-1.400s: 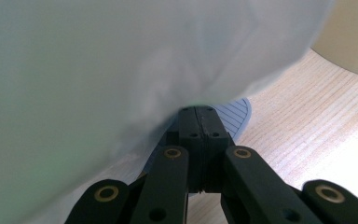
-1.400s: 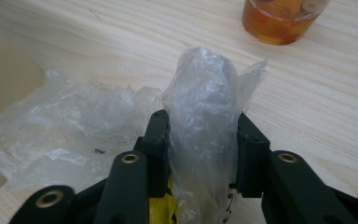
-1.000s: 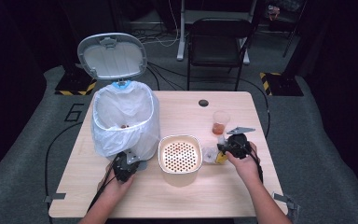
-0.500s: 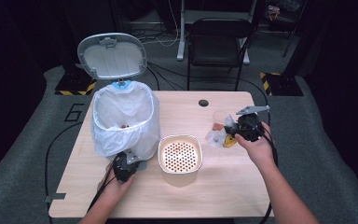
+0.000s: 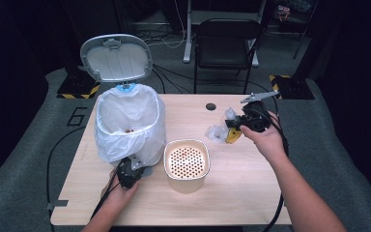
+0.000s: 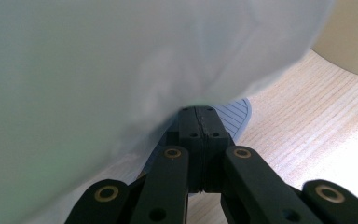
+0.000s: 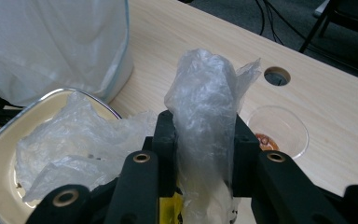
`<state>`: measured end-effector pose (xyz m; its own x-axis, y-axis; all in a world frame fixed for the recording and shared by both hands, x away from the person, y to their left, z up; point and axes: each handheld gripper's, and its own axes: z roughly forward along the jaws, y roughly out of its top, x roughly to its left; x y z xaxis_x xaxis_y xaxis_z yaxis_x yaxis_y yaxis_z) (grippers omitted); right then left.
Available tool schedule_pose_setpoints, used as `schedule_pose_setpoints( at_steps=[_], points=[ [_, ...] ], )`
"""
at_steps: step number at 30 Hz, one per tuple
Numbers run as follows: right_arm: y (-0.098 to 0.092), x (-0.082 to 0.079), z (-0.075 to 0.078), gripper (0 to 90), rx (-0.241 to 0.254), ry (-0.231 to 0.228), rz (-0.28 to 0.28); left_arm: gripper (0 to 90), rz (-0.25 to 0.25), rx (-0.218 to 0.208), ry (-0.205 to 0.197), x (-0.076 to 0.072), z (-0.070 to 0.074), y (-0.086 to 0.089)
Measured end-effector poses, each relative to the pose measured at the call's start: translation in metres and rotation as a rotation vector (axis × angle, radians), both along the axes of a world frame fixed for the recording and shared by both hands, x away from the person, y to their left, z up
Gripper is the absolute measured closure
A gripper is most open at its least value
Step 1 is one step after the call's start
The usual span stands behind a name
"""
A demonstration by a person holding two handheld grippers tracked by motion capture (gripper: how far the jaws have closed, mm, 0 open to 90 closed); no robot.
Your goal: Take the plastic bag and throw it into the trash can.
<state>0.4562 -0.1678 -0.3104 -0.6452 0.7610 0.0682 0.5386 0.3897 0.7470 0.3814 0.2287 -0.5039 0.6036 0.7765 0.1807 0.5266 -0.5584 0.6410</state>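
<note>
My right gripper (image 5: 233,126) hangs above the table's right side, shut on a crumpled clear plastic wrapper (image 5: 220,131) with something yellow inside. In the right gripper view the wrapper (image 7: 205,107) stands up between the jaws of that gripper (image 7: 204,140). My left gripper (image 5: 134,166) rests at the foot of a bin lined with a white bag (image 5: 125,121). Its jaws (image 6: 198,112) are shut together over the bin's grey ribbed pedal (image 6: 237,112). The bin's lid (image 5: 116,58) stands open.
A cream container with a perforated bottom (image 5: 186,164) stands in the middle front of the table. A clear cup (image 7: 275,133) with orange residue sits on the table below the wrapper. A cable hole (image 5: 210,106) lies near the far edge. A chair (image 5: 227,43) stands behind.
My right gripper has risen off the table with the plastic wrapper and moved toward the far right. The left gripper has stayed at the bin's foot.
</note>
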Motion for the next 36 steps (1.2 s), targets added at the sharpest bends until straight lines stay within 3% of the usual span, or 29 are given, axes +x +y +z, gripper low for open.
schedule_pose_setpoints(
  at_steps=[8,19,21,29,36],
  points=[
    [0.020,0.000,0.021,70.1,0.019,-0.014,0.057,89.8,0.001,-0.001,0.000,0.000,0.000,0.000],
    [0.056,-0.003,0.066,70.0,0.059,-0.088,0.146,89.7,-0.003,-0.014,-0.008,-0.001,0.000,-0.001],
    [0.062,-0.003,0.072,70.0,0.061,-0.091,0.157,89.8,-0.001,0.012,-0.020,0.000,0.000,0.000],
    [0.094,0.001,0.090,69.9,0.094,-0.097,0.209,89.8,0.001,0.014,-0.026,0.001,0.000,0.001],
    [0.120,0.007,0.098,69.9,0.092,-0.111,0.244,89.7,0.001,0.014,-0.017,0.000,0.001,0.001]
  ],
)
